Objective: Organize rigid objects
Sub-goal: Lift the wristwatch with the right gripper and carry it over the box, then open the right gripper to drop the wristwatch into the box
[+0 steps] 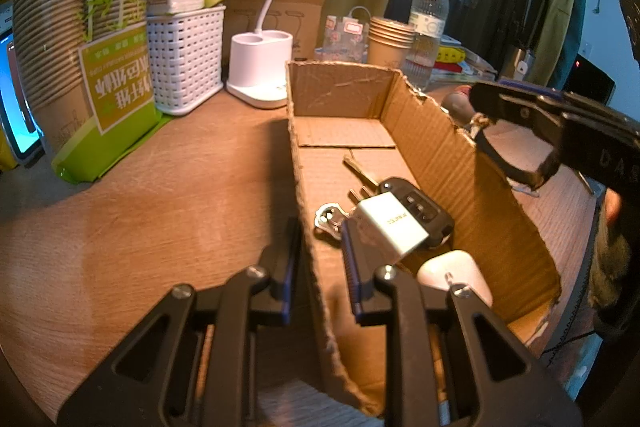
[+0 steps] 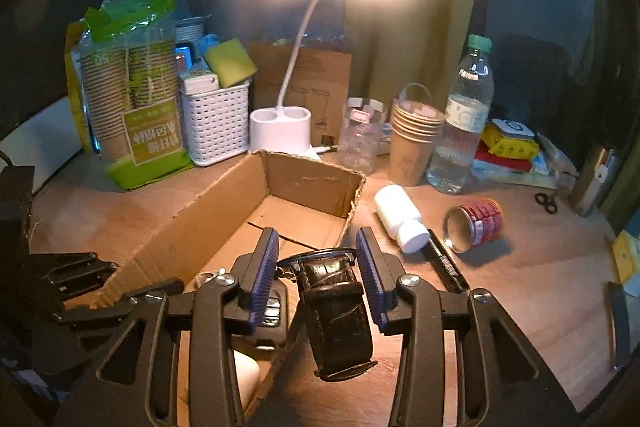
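Observation:
An open cardboard box lies on the wooden desk. Inside it are a black car key fob, a white charger plug, a key ring and a white rounded case. My left gripper straddles the box's left wall and is shut on it. My right gripper is shut on a watch with a black leather strap. In the left wrist view, the right gripper hovers over the box's right wall with the strap dangling.
Right of the box lie a white pill bottle, a red can on its side, a black marker and scissors. Behind stand a lit desk lamp, a white basket, paper cups and a water bottle.

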The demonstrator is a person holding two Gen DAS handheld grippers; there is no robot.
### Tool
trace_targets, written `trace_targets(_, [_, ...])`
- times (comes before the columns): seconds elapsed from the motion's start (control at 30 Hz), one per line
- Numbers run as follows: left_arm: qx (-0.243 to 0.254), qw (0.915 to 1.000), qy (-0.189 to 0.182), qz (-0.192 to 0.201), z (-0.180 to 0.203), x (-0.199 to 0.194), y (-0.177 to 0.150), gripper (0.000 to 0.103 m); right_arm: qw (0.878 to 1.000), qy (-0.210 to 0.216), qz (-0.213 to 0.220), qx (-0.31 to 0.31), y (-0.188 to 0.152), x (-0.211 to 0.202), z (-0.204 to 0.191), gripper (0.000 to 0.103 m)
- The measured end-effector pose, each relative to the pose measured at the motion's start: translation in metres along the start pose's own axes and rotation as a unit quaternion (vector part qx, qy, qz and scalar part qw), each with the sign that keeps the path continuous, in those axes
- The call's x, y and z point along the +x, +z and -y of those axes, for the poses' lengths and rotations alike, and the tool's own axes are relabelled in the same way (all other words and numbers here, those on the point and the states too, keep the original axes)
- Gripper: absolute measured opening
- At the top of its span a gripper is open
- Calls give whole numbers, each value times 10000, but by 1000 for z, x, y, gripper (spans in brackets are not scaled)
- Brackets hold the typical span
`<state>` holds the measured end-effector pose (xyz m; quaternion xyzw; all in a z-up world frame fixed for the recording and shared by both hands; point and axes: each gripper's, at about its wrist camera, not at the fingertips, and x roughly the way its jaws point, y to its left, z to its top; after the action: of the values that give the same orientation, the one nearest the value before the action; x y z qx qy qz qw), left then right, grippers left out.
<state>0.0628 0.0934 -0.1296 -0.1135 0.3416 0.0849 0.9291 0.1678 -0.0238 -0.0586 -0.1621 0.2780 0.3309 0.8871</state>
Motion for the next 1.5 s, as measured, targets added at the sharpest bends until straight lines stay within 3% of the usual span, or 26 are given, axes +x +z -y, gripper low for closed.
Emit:
trace_targets(0.37, [4,10000,0,4,1,-1,-1,22,9986,183,-107,-488,9,20,-29,42])
trace_targets(0.73, [4,10000,-2,7,1,-1,-1,22,9960,155,-572,-673,12,53,-35,42])
trace_targets(0.87, [11,10000,-6,12,1,-1,-1,22,9957,193,-705,-575,10,60,-31,42])
trace_targets(1.5, [15,10000,5,-2,2,1,0,22,9983,58,-579,-74,-2,39,2,44])
